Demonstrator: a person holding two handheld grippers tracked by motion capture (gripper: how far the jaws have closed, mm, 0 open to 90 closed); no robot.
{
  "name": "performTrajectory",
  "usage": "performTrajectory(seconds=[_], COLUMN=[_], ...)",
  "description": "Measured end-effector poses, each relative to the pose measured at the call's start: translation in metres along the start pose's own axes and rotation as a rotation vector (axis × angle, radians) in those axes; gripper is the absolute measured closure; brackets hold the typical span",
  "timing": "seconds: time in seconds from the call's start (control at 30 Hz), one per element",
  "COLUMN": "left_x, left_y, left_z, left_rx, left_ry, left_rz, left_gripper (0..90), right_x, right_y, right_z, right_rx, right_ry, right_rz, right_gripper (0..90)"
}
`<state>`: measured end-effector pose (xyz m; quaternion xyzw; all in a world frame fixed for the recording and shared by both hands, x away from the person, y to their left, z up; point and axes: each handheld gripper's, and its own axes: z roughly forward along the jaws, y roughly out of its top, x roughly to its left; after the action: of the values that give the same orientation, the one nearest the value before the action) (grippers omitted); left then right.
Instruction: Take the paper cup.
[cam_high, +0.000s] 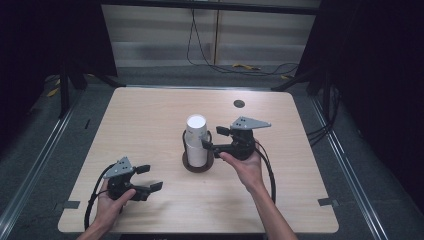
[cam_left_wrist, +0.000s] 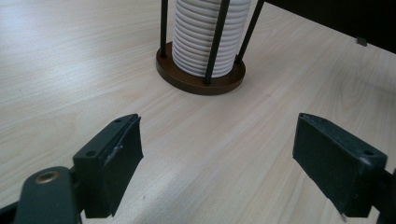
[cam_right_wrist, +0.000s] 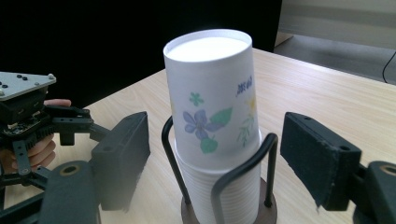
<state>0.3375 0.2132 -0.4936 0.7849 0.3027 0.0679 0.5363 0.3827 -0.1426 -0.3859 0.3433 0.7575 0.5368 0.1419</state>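
1. High view: a stack of white paper cups (cam_high: 196, 141) stands upside down in a dark wire holder (cam_high: 197, 162) with a round brown base, near the middle of the pale wooden surface (cam_high: 150, 120). The right gripper (cam_high: 214, 139) sits just beside the stack on its right, held level, jaws reaching toward the cups. The left gripper (cam_high: 149, 178) is near the front left corner, well apart from the stack, jaws spread with nothing between them. A small dark disc (cam_high: 239, 103) lies farther back
2. Left gripper view: the left gripper (cam_left_wrist: 217, 158) is released, its two black pads wide apart over bare wood. The ribbed cup stack (cam_left_wrist: 205, 35) and holder base (cam_left_wrist: 201, 80) stand ahead of it, untouched
3. Right gripper view: the top cup (cam_right_wrist: 212, 93), printed with blue flowers and green leaves, sits higher than the rest of the stack. The right gripper (cam_right_wrist: 215, 161) is released, one pad on either side of the cups with a clear gap on both sides. The left gripper (cam_right_wrist: 28, 116) and a hand show at far left
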Motion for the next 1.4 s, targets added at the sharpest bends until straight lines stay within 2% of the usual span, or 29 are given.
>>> performTrajectory(seconds=[0.37, 0.5, 0.57, 0.73, 0.9, 0.93, 0.97, 1.27, 1.4], left_x=[0.001, 0.001, 0.002, 0.003, 0.002, 0.002, 0.003, 0.003, 0.002], left_y=[-0.001, 0.000, -0.001, -0.001, -0.001, -0.001, -0.002, -0.002, -0.002], left_z=[0.000, 0.000, -0.001, 0.000, 0.002, 0.002, 0.002, 0.002, 0.002], left_rx=[-0.003, -0.006, -0.006, -0.002, 0.001, 0.000, 0.009, 0.009, 0.006], left_ry=[0.005, 0.003, 0.005, 0.009, 0.005, 0.004, 0.004, 0.003, 0.003], left_rz=[-0.002, -0.003, -0.004, -0.006, -0.005, -0.002, 0.008, 0.002, 0.001], left_gripper=[15.7, 15.7, 15.7, 15.7, 15.8, 15.7, 15.8, 15.8, 15.8], right_x=[0.000, 0.002, 0.001, -0.002, 0.000, 0.000, 0.000, -0.002, -0.002], right_y=[0.018, 0.023, 0.023, 0.026, 0.030, 0.032, 0.032, 0.039, 0.038], right_z=[0.010, 0.017, 0.021, 0.024, 0.028, 0.031, 0.032, 0.042, 0.046], right_rx=[0.032, 0.053, 0.085, 0.087, 0.087, 0.105, 0.108, 0.108, 0.126], right_ry=[0.004, 0.009, -0.001, 0.001, 0.004, 0.010, 0.010, 0.018, 0.020], right_rz=[-0.028, -0.044, -0.059, -0.039, -0.050, -0.051, -0.050, -0.050, -0.057], right_gripper=[23.7, 22.6, 20.5, 17.9, 18.1, 17.9, 18.1, 21.5, 23.9])
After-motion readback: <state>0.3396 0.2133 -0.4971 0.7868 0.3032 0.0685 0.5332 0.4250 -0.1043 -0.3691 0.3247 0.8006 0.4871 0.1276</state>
